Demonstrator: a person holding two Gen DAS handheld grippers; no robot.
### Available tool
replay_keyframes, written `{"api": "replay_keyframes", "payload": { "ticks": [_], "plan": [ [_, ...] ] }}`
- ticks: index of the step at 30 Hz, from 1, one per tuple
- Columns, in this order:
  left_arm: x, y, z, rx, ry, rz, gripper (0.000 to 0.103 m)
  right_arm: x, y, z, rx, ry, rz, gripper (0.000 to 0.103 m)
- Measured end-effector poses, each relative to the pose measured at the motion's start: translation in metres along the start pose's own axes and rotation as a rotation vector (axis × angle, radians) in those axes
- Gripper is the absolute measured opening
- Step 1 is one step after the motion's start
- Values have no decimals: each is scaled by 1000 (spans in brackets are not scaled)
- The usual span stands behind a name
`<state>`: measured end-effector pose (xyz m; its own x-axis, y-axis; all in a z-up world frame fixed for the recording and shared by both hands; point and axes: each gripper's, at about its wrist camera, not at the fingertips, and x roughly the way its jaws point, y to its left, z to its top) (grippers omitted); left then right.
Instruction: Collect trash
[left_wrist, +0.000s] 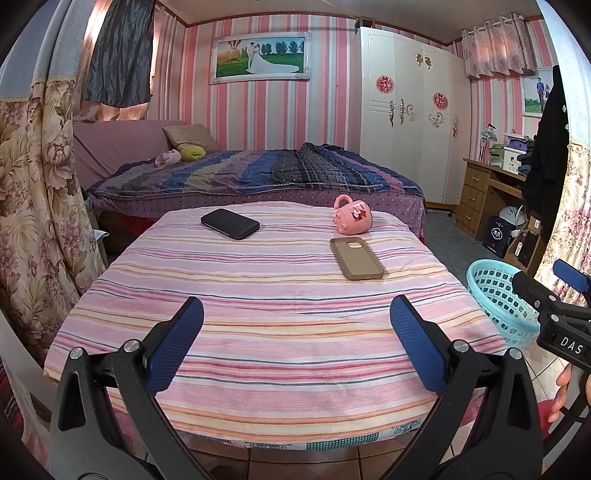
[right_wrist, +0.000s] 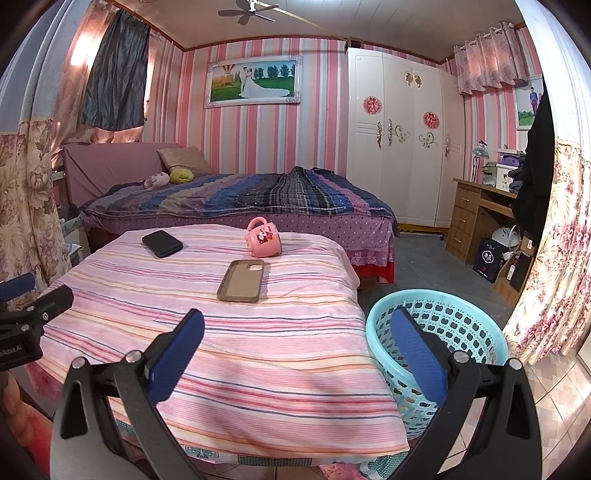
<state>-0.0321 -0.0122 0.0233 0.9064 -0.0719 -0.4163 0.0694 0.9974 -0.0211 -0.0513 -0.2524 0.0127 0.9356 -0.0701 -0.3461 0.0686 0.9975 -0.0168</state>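
At lower centre of both views, the left gripper (left_wrist: 296, 339) and right gripper (right_wrist: 297, 354) hung w/ jaws wide apart, holding nothing. On the striped cloth (left_wrist: 280, 332), mid-frame, lay a tan phone case (left_wrist: 356, 257), a pink mug (left_wrist: 352, 215) tipped on its side just beyond it, and a black phone (left_wrist: 229, 223) further left. A teal basket (right_wrist: 439, 339) stood lower right, beside the cloth's edge.

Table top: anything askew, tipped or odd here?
Yes. The pink mug lies tipped on its side at the far end of the table, handle up. The phone case lies empty, apart from the black phone. No spill visible.
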Motion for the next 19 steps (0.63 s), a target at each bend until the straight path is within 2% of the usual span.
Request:
{"api": "replay_keyframes", "payload": {
  "ticks": [19],
  "plan": [
    [-3, -6, 1, -11, 7, -6, 98, 6, -8, -2, 7, 5, -3, 98]
  ]
}}
